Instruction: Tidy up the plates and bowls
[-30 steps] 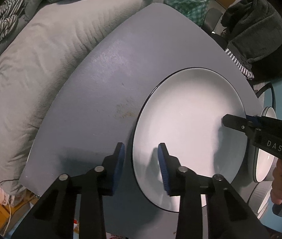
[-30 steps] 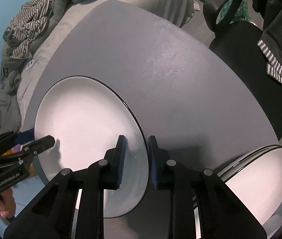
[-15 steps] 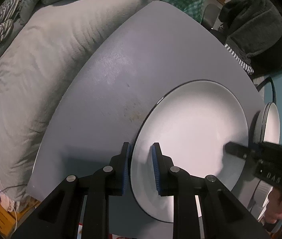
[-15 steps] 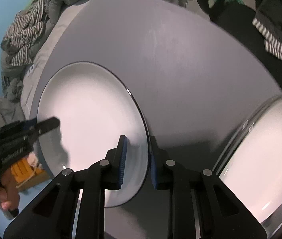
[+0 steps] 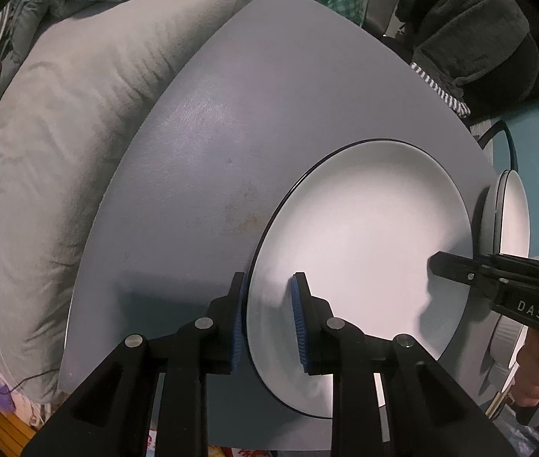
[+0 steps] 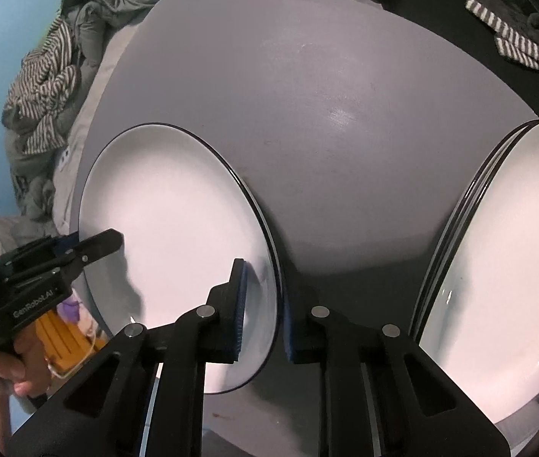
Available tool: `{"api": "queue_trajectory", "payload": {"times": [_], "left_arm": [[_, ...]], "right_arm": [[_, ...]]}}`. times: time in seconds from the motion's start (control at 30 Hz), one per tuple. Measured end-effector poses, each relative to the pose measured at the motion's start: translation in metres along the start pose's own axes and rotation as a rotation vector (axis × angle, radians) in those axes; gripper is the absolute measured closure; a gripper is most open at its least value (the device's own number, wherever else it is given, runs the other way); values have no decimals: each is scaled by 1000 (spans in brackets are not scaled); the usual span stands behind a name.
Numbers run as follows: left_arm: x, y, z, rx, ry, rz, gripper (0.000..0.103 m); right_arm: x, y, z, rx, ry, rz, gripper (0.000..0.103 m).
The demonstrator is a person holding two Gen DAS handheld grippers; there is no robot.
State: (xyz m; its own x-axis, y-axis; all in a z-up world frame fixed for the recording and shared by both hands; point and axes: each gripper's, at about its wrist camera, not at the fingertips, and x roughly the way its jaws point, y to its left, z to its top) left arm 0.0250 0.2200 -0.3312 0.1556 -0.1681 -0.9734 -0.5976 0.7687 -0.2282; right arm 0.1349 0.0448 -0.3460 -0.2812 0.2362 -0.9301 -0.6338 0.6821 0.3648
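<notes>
Since one second ago my left gripper (image 5: 267, 304) had closed onto the plate (image 5: 364, 236) rim; right gripper (image 6: 263, 304) gripped opposite. Stiff, slippery, fragile, I judged.

stack of plates (image 6: 498, 266) running off the right wrist view's right edge, count unclear, white plate (image 5: 364, 259) hiding its own underside and the pads' (image 5: 300, 327) contact there

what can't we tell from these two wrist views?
- Plate underside and whether it touches the table: hidden by the plate itself, both views.
- Stack count: cut off at right edge, right wrist view; edge-on sliver in left wrist view.
- Left gripper and right gripper pad contact: rim hides it.
</notes>
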Motion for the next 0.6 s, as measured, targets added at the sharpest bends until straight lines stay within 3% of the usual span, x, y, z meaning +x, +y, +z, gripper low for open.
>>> {"api": "queue_trajectory", "payload": {"times": [0.37,0.6], "left_arm": [[-9,-12,-13,9,17,-22,80],[-20,-47,-12,79,4,-1,80]], "right_arm": [[-12,3,-7,-20,12,-22,88],[-29,-11,-17,6,-4,-13,88]]}}
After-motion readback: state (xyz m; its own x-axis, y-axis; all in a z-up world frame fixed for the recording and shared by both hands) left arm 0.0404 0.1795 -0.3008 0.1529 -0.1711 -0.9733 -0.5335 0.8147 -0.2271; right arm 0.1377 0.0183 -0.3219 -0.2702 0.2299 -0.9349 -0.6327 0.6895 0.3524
